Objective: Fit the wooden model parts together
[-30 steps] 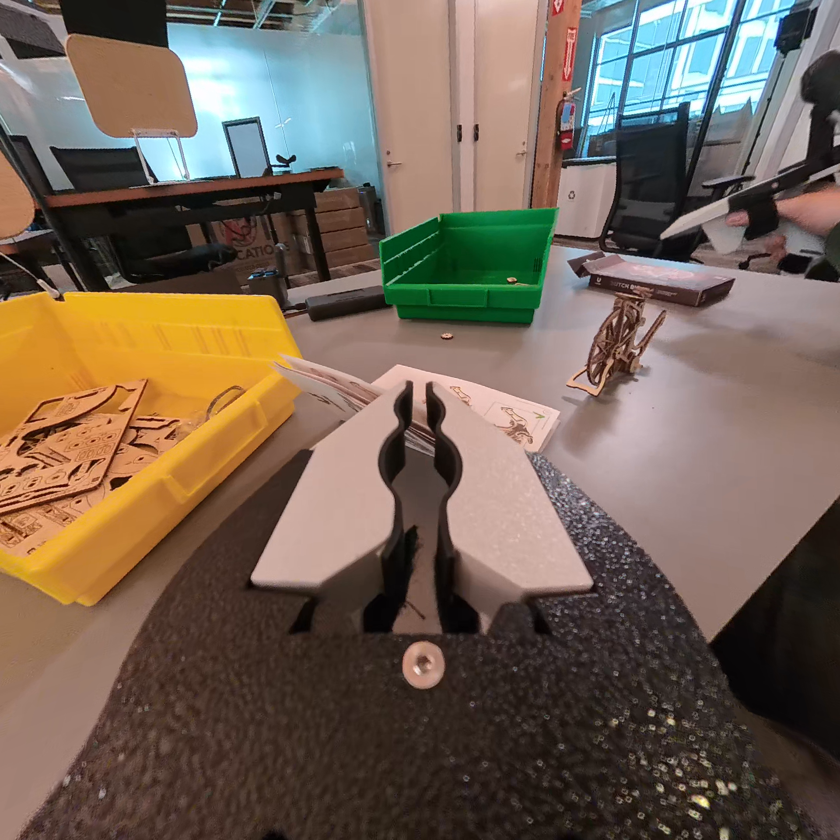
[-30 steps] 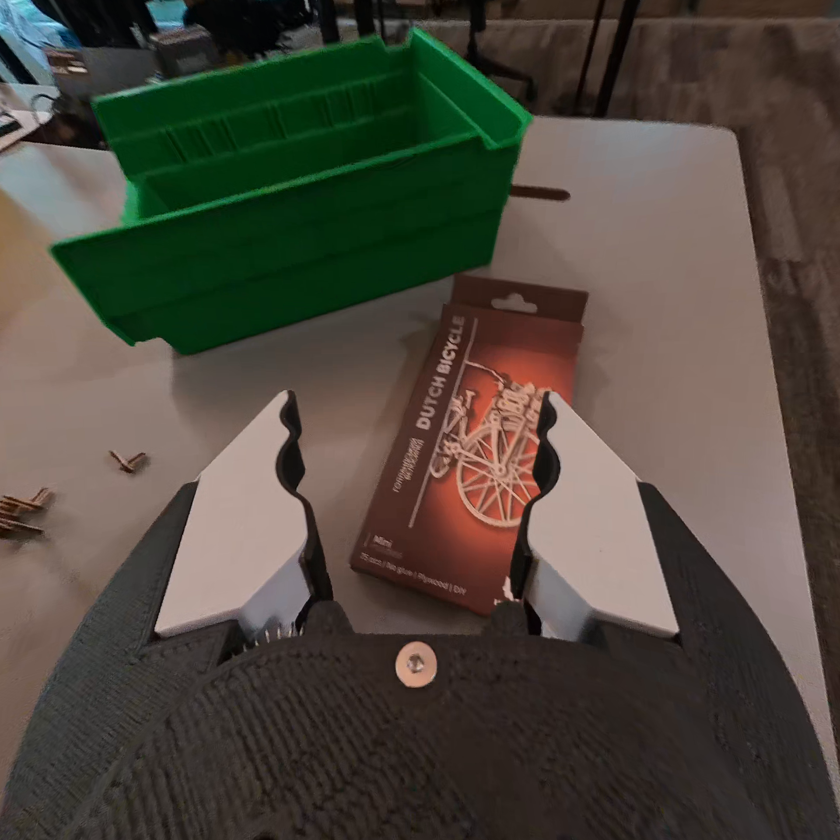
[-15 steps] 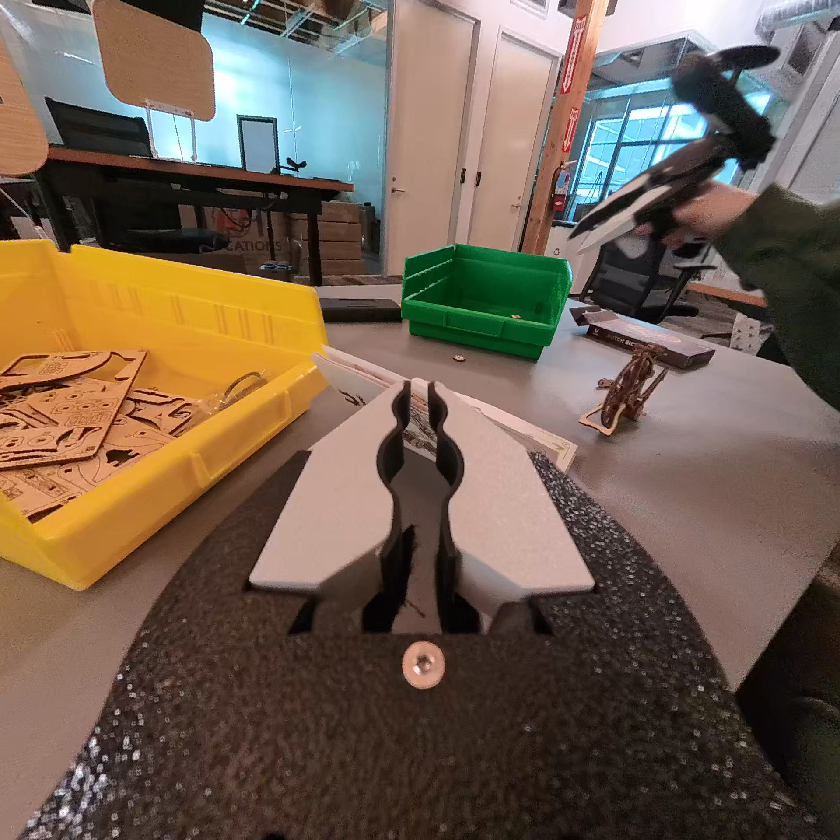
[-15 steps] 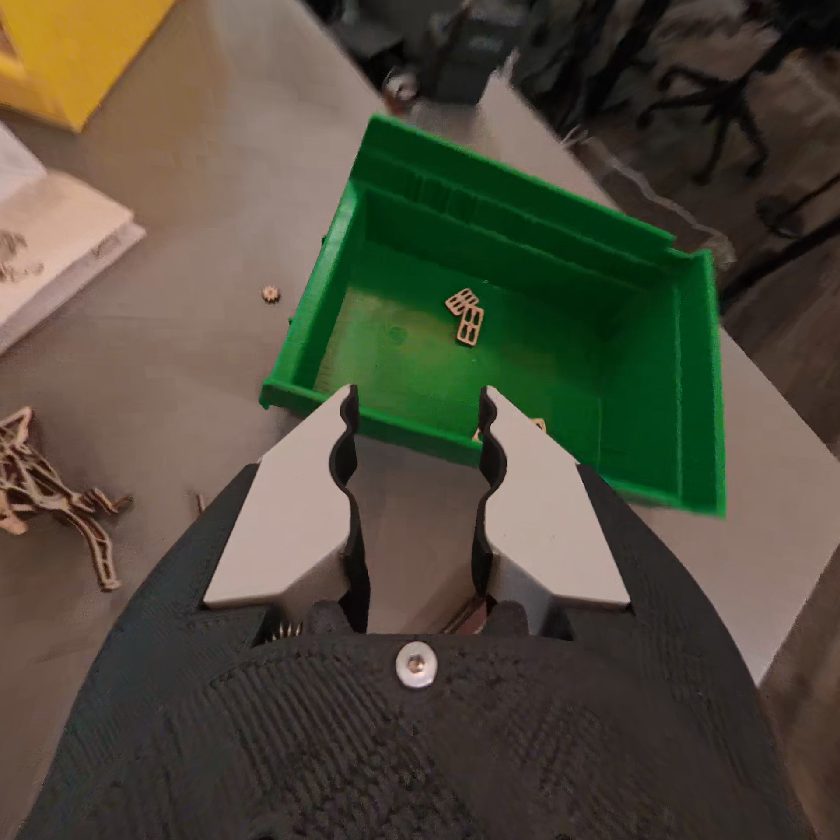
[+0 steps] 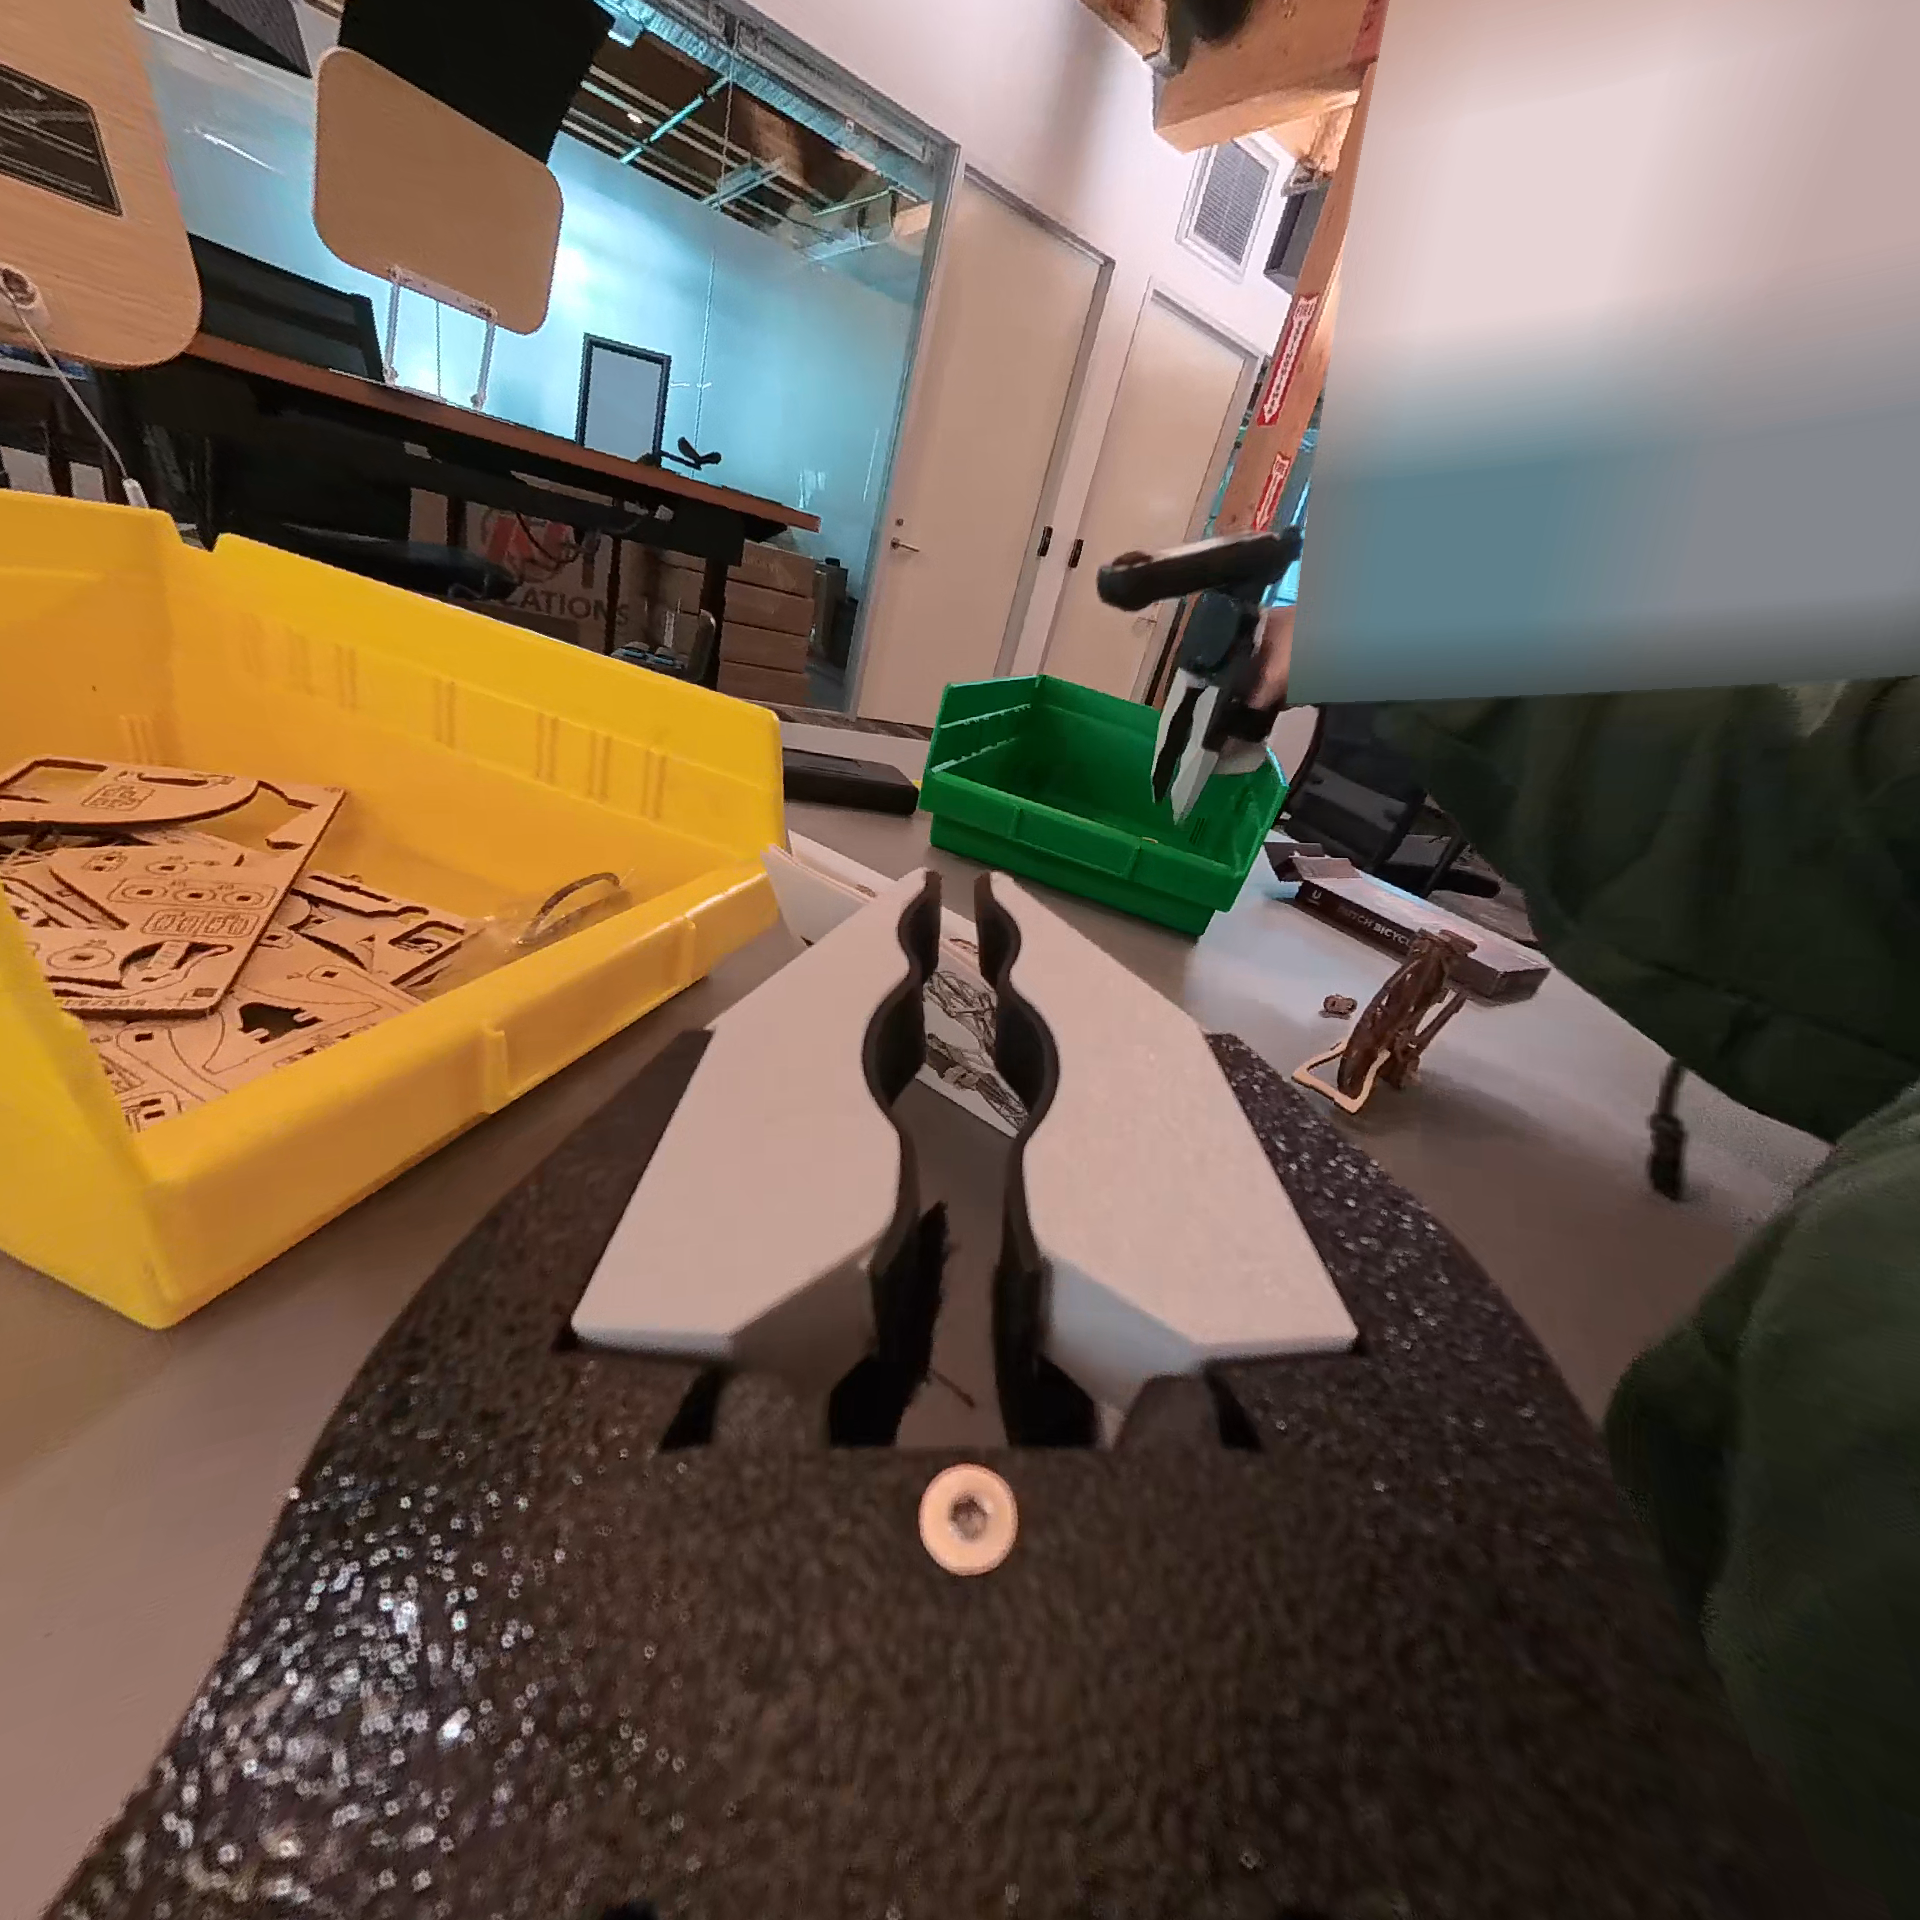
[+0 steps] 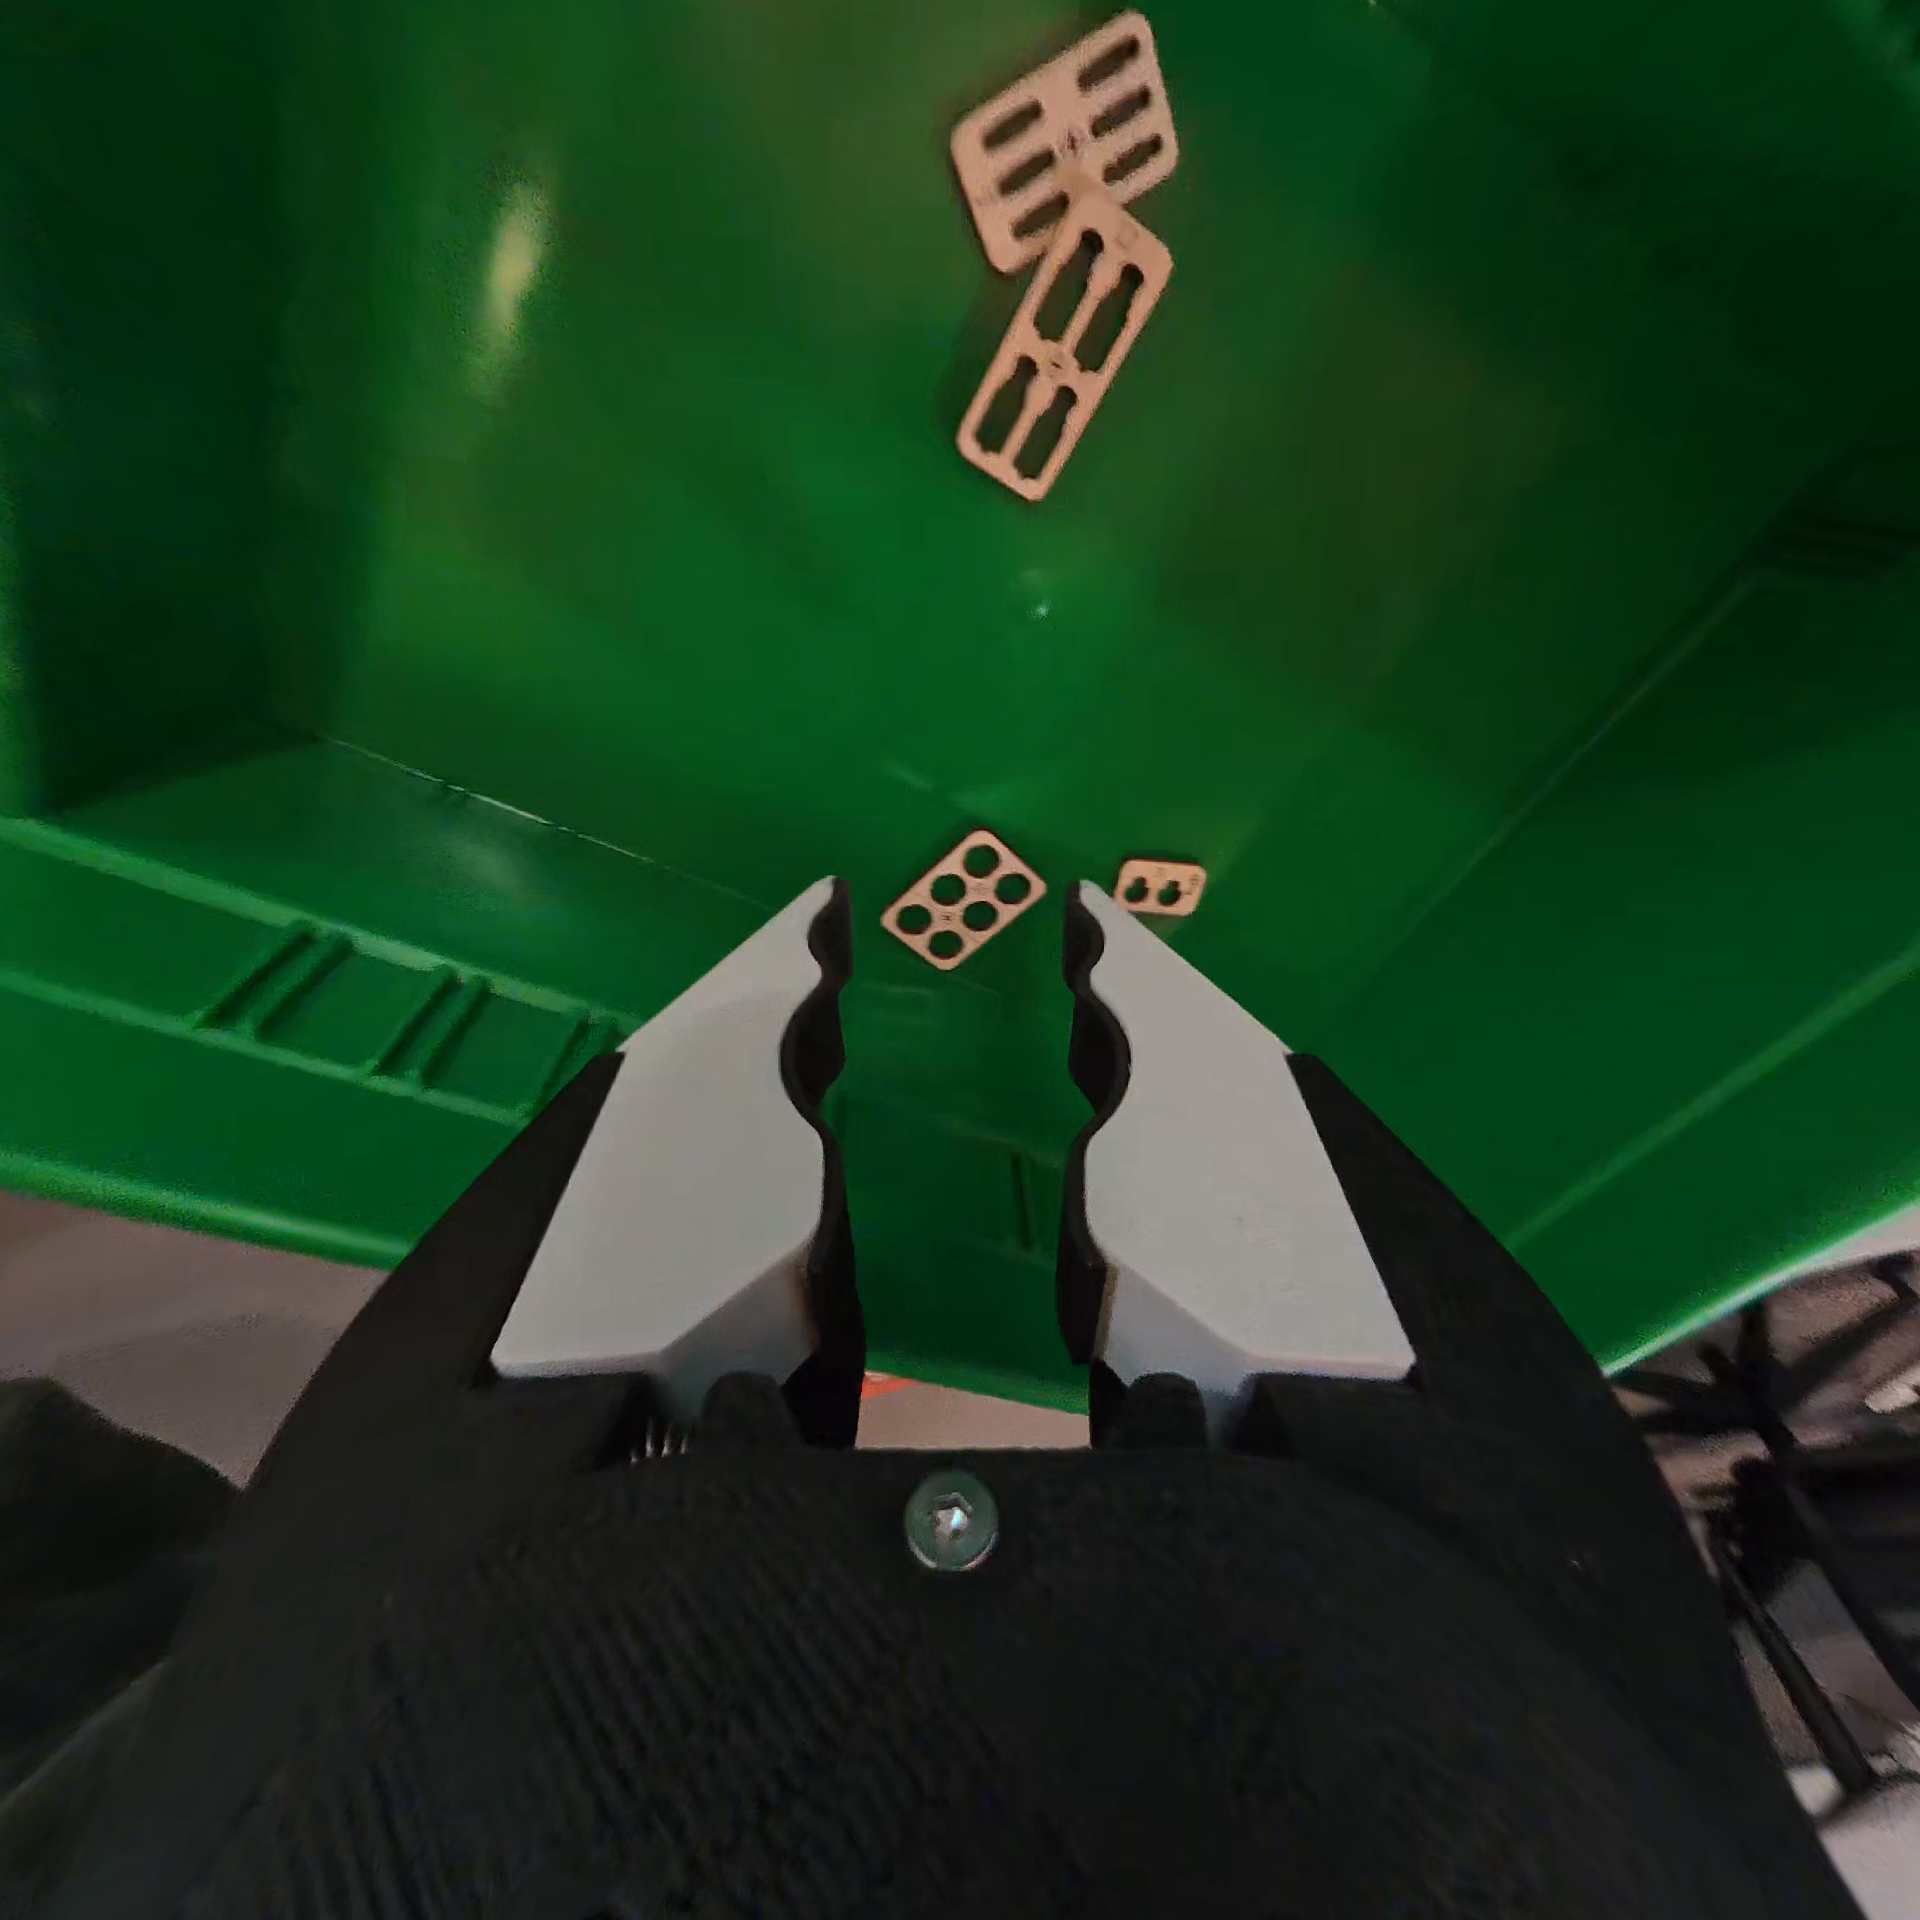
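My right gripper [image 6: 956, 896] is open and points down inside the green bin [image 6: 416, 623]. Its tips hang just above a small square wooden piece with several round holes [image 6: 961, 900]. A smaller two-hole piece [image 6: 1161, 886] lies next to it, and two slotted wooden plates [image 6: 1060, 353] lie farther in. My left gripper [image 5: 956, 883] is shut and empty, low over the table by the yellow bin [image 5: 416, 727]. The left wrist view also shows the right gripper [image 5: 1184, 769] over the green bin [image 5: 1081, 821]. A partly built wooden bicycle model [image 5: 1392, 1018] stands on the table.
The yellow bin holds several laser-cut wooden sheets [image 5: 156, 914]. An instruction booklet [image 5: 821, 894] lies under my left fingers. A brown kit box [image 5: 1382, 925] lies behind the model. A person's green sleeve [image 5: 1714, 883] fills the right side.
My right gripper swung from over the brown box to the green bin and dropped down inside it, its jaws narrowing. My left gripper stayed shut and barely shifted.
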### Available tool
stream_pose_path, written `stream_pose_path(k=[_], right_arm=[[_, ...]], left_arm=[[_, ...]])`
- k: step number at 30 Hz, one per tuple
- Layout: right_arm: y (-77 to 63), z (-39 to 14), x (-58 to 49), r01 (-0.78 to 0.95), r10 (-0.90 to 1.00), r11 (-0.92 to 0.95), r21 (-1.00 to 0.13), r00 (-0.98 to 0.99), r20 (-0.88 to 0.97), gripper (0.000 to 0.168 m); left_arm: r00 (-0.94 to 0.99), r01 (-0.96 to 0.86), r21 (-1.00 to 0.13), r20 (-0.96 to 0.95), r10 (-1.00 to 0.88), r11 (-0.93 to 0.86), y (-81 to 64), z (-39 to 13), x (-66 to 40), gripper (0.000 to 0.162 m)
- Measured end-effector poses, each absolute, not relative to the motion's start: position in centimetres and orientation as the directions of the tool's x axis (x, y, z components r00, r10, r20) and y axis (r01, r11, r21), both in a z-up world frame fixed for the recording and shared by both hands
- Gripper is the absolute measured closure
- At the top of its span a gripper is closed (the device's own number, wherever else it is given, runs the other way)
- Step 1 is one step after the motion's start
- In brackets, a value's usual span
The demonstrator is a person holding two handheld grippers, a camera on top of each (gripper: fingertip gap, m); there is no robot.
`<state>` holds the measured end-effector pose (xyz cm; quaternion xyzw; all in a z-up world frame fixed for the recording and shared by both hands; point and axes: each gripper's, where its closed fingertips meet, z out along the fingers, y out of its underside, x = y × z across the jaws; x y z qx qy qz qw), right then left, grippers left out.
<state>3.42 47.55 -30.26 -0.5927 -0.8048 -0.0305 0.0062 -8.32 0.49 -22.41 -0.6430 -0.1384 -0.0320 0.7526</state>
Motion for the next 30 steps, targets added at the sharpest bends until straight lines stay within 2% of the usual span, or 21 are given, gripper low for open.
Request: stream_pose_path(k=[1, 3, 9, 13, 17, 20, 23, 26, 30], right_arm=[[48.0, -30.4, 3.5, 0.953, 0.951, 0.299, 0.053, -0.302, 0.065, 0.129], [48.3, -30.4, 3.1, 0.955, 0.95, 0.297, 0.029, -0.298, 0.092, 0.13], [46.3, -27.1, -0.1, 0.909, 0.944, 0.323, -0.264, -0.291, 0.153, 0.134], [43.2, -24.6, -2.6, 0.833, 0.914, 0.402, -0.38, -0.339, 0.223, 0.134], [37.4, -21.1, -4.8, 0.698, 0.853, 0.521, -0.491, -0.409, 0.323, 0.134], [29.8, -18.4, -6.1, 0.525, 0.779, 0.613, -0.591, -0.526, 0.341, 0.135], [21.9, -17.5, -8.2, 0.372, 0.636, 0.73, -0.573, -0.678, 0.369, 0.134], [14.9, -18.6, -11.0, 0.255, 0.472, 0.831, -0.495, -0.794, 0.383, 0.134], [9.5, -22.1, -15.6, 0.215, 0.355, 0.9, -0.38, -0.867, 0.349, 0.136]], left_arm=[[0.959, 0.23, -0.958, 0.253, 0.126, 0.173, 0.5, -22.4, -8.3, 0.158], [0.957, 0.245, -0.953, 0.267, 0.115, 0.178, 0.5, -22.4, -8.4, 0.158], [0.949, 0.273, -0.941, 0.297, 0.102, 0.2, 0.3, -22.2, -8.6, 0.158], [0.951, 0.269, -0.942, 0.293, 0.101, 0.203, 0.3, -22.2, -8.6, 0.158], [0.949, 0.276, -0.938, 0.301, 0.097, 0.21, 0.3, -22.1, -8.6, 0.158], [0.951, 0.268, -0.941, 0.292, 0.099, 0.208, 0.4, -22.1, -8.5, 0.157], [0.964, 0.226, -0.954, 0.248, 0.1, 0.195, 0.7, -22.1, -7.9, 0.158], [0.976, 0.175, -0.968, 0.195, 0.1, 0.182, 0.8, -22.0, -7.3, 0.159], [0.982, 0.143, -0.973, 0.162, 0.094, 0.183, 0.9, -21.9, -6.8, 0.159]])
